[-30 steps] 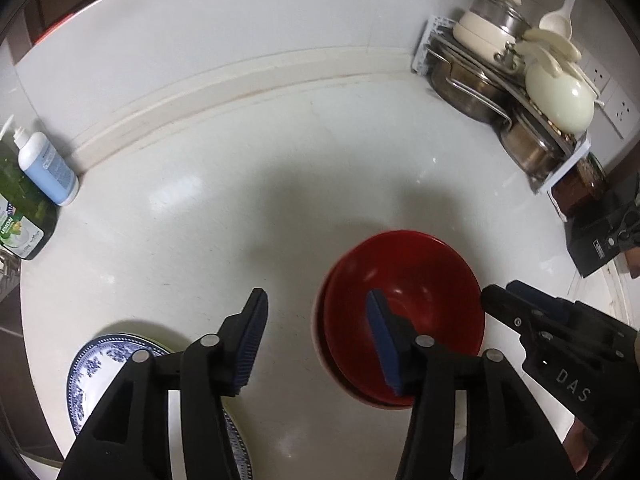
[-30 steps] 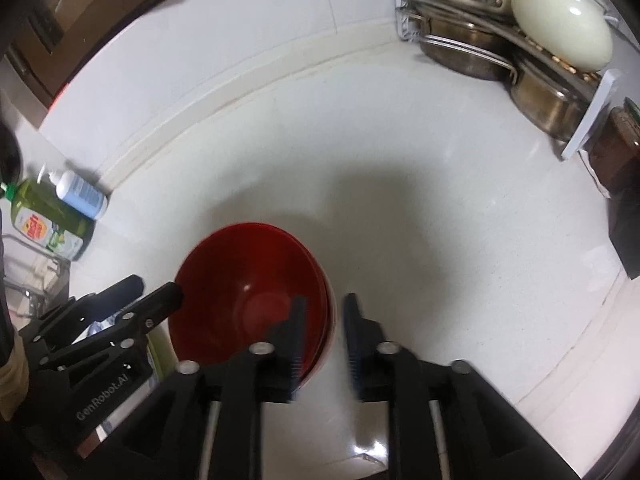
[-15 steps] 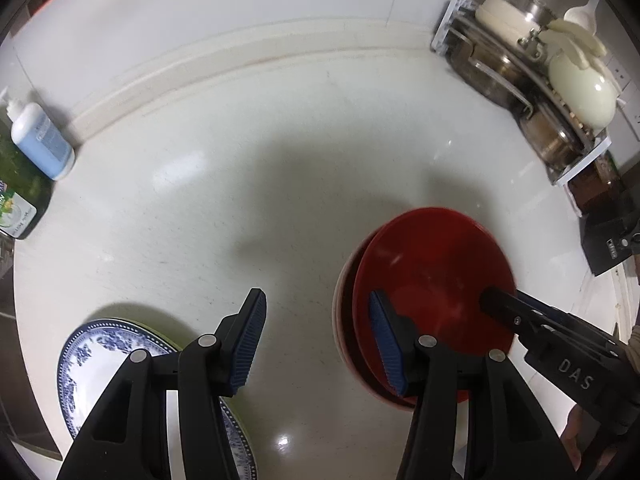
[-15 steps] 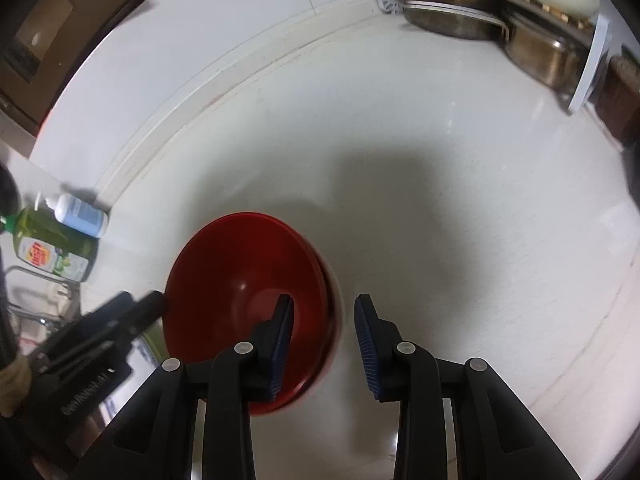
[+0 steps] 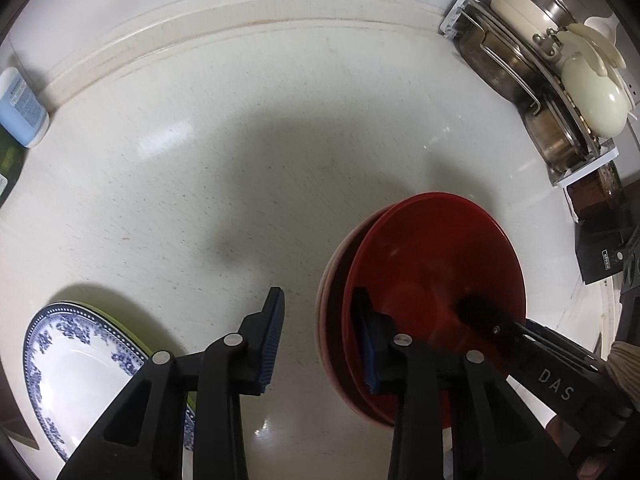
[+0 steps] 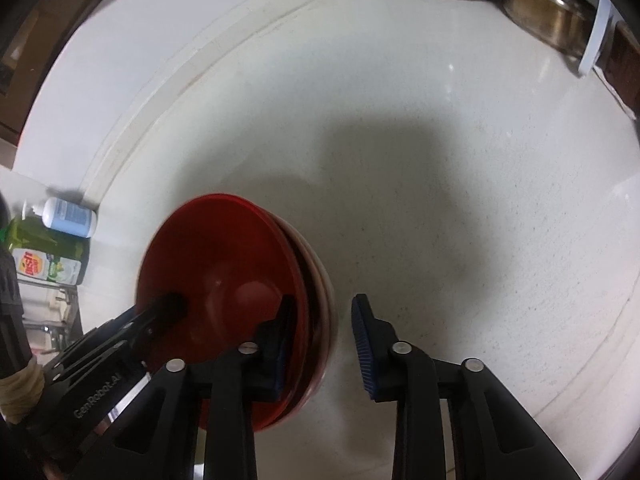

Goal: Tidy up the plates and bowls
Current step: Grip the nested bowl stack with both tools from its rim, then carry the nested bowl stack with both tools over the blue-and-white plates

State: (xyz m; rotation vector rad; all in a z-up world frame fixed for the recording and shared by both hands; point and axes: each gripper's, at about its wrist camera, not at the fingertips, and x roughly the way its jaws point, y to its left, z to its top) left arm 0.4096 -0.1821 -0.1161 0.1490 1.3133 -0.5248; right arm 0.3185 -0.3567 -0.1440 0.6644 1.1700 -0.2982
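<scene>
A stack of red bowls [image 5: 432, 276] stands on the white counter; it also shows in the right wrist view [image 6: 228, 264]. My left gripper [image 5: 318, 336] is open, its right finger inside the top bowl's left rim, its left finger outside. My right gripper [image 6: 324, 340] is open, its left finger inside the bowl's right rim, its right finger outside. A blue-and-white plate [image 5: 80, 372] lies on a green plate at the lower left, left of my left gripper.
A rack of steel pots and a cream kettle [image 5: 560, 80] stands at the back right. A blue bottle [image 5: 20, 108] and a green dish-soap bottle [image 6: 44, 256] stand at the left. A dark box [image 5: 600, 248] sits at the right edge.
Both grippers have come closer to the red bowls and now straddle the rim from opposite sides. My right gripper has opened wider. The bowls stay in place.
</scene>
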